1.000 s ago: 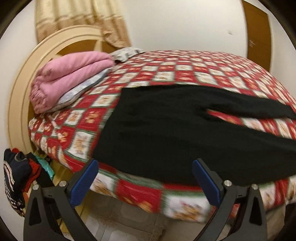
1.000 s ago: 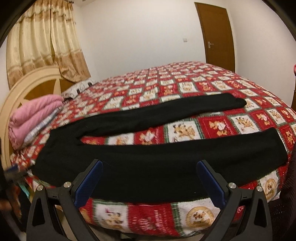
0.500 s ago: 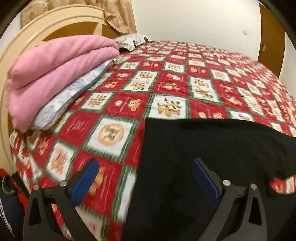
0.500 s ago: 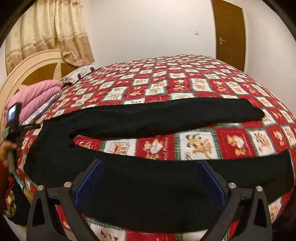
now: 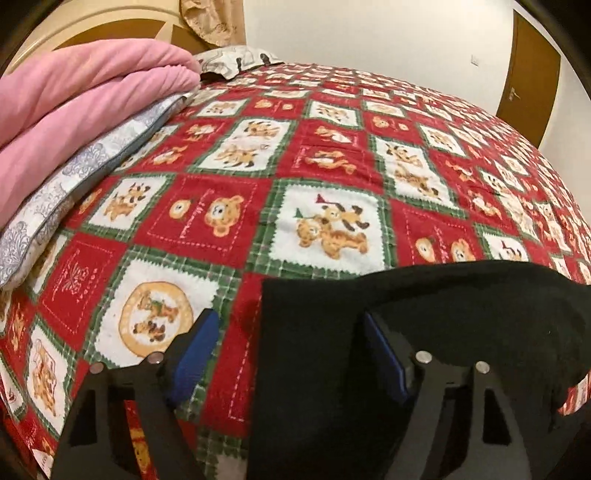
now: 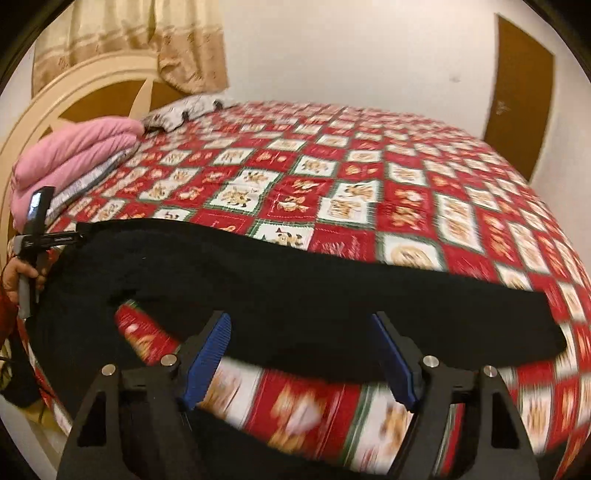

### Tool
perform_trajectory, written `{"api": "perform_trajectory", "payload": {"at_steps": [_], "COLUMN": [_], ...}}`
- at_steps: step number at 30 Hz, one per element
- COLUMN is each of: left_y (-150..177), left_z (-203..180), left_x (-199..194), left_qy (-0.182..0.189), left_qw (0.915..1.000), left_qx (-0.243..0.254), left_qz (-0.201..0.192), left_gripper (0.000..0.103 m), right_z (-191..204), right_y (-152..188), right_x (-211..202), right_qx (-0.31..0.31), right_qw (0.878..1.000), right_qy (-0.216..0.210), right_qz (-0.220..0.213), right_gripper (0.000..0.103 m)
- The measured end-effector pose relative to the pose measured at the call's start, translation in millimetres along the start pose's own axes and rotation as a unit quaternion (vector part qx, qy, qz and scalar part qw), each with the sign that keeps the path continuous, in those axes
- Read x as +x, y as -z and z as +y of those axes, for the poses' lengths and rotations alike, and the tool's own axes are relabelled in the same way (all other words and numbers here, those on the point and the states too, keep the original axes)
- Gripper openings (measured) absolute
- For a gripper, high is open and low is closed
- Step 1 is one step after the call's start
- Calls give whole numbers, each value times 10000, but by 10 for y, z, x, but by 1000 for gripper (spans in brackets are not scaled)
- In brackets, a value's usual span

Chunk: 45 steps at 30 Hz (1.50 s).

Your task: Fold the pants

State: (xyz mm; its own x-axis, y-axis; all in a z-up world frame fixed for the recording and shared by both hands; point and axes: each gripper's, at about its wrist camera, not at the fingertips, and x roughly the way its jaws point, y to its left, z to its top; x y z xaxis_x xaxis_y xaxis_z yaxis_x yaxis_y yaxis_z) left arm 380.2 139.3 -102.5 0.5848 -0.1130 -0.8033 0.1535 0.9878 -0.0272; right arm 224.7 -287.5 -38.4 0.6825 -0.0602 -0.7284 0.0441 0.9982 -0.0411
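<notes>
Black pants lie spread flat on the red patchwork bedspread, legs running to the right. In the left wrist view the waist corner of the pants is right in front. My left gripper is open, low over that far waist corner, with the fabric edge between its blue pads. It also shows from the side in the right wrist view. My right gripper is open, just above the far leg of the pants, holding nothing.
A folded pink blanket on a grey patterned pillow lies at the bed's head, by the cream headboard. A second pillow, curtain and brown door stand behind.
Both grippers moved forward and down over the bed. The left went to the far waist corner and narrowed somewhat. The right went over the near leg towards the far leg.
</notes>
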Motion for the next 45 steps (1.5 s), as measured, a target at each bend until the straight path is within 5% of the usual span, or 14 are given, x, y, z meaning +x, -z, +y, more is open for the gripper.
{"api": "perform_trajectory", "payload": {"at_steps": [7,13,19,23,25,28,36,41,45], "left_y": [-39,-39,-91,-106,-117,-145,-117,93,542], "left_z": [4,-23,-68,-150,-208,-271,-203,-169,-68], "left_x": [24,51,102,57,36,8,-584,-1248,-1618], "left_qy": [-19,-83,-140,96,158,174,310,486,645], "left_qw": [10000,9999,9998,9996,9993,9995,9965,9871,9795], "left_qx": [2,-26,21,238,321,260,-105,-152,-278], "left_qz": [96,91,147,100,94,80,-763,-1516,-1889], "left_gripper": [81,85,86,55,34,20,18,18,18], "right_z": [-141,-188,-321,-194,-93,-46,-43,190,355], "right_y": [-493,-529,-584,-559,-535,-563,-620,-203,314], "right_x": [859,1378,1460,1344,1268,1055,1,-710,-943], "right_qx": [-937,-1557,-1413,-1538,-1753,-1733,-1317,-1469,-1643], "right_qw": [9933,9774,9763,9678,9666,9726,9892,9864,9838], "right_qy": [55,-190,-691,-1197,-1003,-814,-607,-608,-542], "right_qz": [672,1420,1487,1595,1577,1318,198,-410,-474], "right_gripper": [78,78,76,8,6,6,6,6,6]}}
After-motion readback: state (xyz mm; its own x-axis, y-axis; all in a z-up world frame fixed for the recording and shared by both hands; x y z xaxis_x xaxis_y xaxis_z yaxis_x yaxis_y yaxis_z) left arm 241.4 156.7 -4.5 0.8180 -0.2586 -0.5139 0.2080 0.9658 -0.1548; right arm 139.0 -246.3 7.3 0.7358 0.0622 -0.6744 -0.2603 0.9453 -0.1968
